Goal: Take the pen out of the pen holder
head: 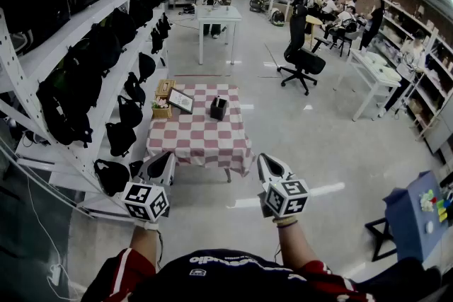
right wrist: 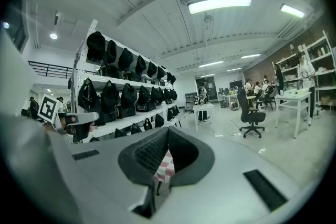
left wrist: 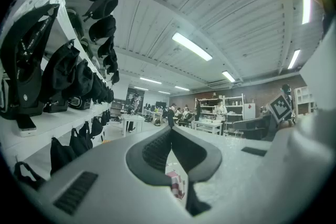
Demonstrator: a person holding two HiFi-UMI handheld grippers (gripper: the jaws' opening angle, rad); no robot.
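Note:
A black pen holder (head: pixel 219 108) stands on a low table with a red-and-white checked cloth (head: pixel 198 138), well ahead of me. Something small pokes above its rim; it is too small to tell as a pen. My left gripper (head: pixel 167 156) and right gripper (head: pixel 263 159) hover side by side short of the table's near edge, both level and empty. In the left gripper view the left gripper (left wrist: pixel 171 129) has its jaw tips touching, with a bit of the cloth (left wrist: pixel 176 183) showing below. The right gripper (right wrist: pixel 168 129) is shut too, over the cloth (right wrist: pixel 164 168).
A framed picture (head: pixel 180 100) and a wooden box (head: pixel 163 90) sit at the table's far left. White shelving with black bags (head: pixel 106 46) runs along the left. A black office chair (head: pixel 301 56), white desks (head: pixel 219 14) and seated people fill the back. A blue stand (head: pixel 414 223) is at the right.

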